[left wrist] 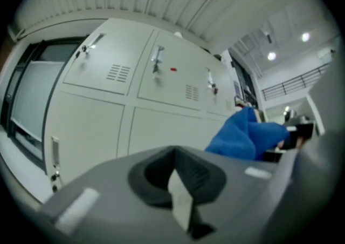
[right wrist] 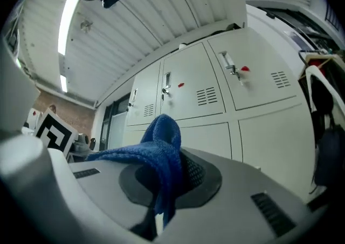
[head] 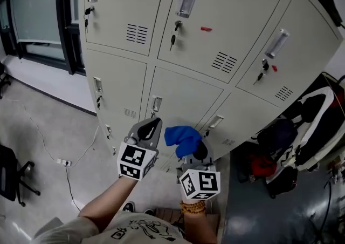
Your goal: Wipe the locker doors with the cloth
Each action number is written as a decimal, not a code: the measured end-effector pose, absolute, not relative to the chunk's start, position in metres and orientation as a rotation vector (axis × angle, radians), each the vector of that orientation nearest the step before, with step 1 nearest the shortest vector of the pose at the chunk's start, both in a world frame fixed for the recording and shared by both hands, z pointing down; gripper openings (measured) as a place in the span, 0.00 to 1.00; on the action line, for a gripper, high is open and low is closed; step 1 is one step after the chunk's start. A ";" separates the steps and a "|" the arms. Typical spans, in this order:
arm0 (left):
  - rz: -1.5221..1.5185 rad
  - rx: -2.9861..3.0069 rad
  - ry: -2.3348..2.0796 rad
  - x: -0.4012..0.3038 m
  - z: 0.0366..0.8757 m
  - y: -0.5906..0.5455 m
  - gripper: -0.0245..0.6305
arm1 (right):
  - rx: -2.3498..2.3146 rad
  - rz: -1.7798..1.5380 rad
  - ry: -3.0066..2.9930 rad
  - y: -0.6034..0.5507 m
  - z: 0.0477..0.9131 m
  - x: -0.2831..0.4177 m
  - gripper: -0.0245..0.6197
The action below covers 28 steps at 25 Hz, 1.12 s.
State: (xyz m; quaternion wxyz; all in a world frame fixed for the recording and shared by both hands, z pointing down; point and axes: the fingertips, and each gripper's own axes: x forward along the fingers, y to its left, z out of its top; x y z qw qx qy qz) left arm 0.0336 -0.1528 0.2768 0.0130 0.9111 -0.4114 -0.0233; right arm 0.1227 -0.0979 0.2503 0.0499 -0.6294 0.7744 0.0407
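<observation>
– Cloth [head: 182, 138], blue, bunched: clamped in the right tongs [head: 195, 152], raised just in front of the lower locker doors [head: 183, 94]. No contact with the metal that I can see.
– Why bunched like that?
– My guess is that a wad gives a pad to press flat on a door. Left tongs [head: 150, 129] are closed on nothing, beside the cloth and left of it, probably just kept clear.
– Wiping under way?
– Can't judge. No contact shows, and there are no streaks on the doors.
– What's hidden?
– How much cloth sits inside the grip, because the folds cover it. The bottom row of lockers is partly behind both tongs. Right of the lockers are dark bags [head: 294, 140], cut off at the edge.
</observation>
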 end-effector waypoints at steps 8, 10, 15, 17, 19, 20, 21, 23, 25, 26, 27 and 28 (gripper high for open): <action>-0.084 2.855 -1.253 0.029 0.291 -0.124 0.04 | -1.915 0.109 2.416 -0.072 0.275 0.116 0.08; -0.078 2.880 -1.257 0.032 0.285 -0.122 0.04 | -1.916 0.106 2.412 -0.070 0.273 0.118 0.08; -0.079 2.901 -1.249 0.037 0.279 -0.118 0.04 | -1.912 0.103 2.402 -0.070 0.271 0.115 0.08; -0.073 2.905 -1.245 0.038 0.280 -0.116 0.04 | -1.910 0.101 2.401 -0.070 0.271 0.114 0.08; -0.068 2.903 -1.246 0.037 0.281 -0.116 0.04 | -1.911 0.099 2.403 -0.070 0.271 0.114 0.08; -0.070 2.898 -1.244 0.037 0.282 -0.116 0.04 | -1.912 0.099 2.402 -0.070 0.271 0.114 0.08; -0.075 2.891 -1.238 0.036 0.283 -0.117 0.04 | -1.914 0.099 2.402 -0.070 0.271 0.114 0.08; -0.085 2.872 -1.226 0.034 0.285 -0.119 0.04 | -1.916 0.097 2.402 -0.070 0.271 0.114 0.08; -0.082 2.860 -1.227 0.032 0.289 -0.120 0.04 | -1.916 0.093 2.404 -0.070 0.272 0.114 0.08; -0.078 2.857 -1.230 0.032 0.290 -0.121 0.04 | -1.915 0.091 2.405 -0.070 0.273 0.114 0.08; -0.074 2.856 -1.232 0.032 0.290 -0.121 0.04 | -1.914 0.088 2.406 -0.071 0.273 0.114 0.08; -0.072 2.857 -1.232 0.032 0.290 -0.121 0.04 | -1.914 0.086 2.407 -0.071 0.273 0.113 0.08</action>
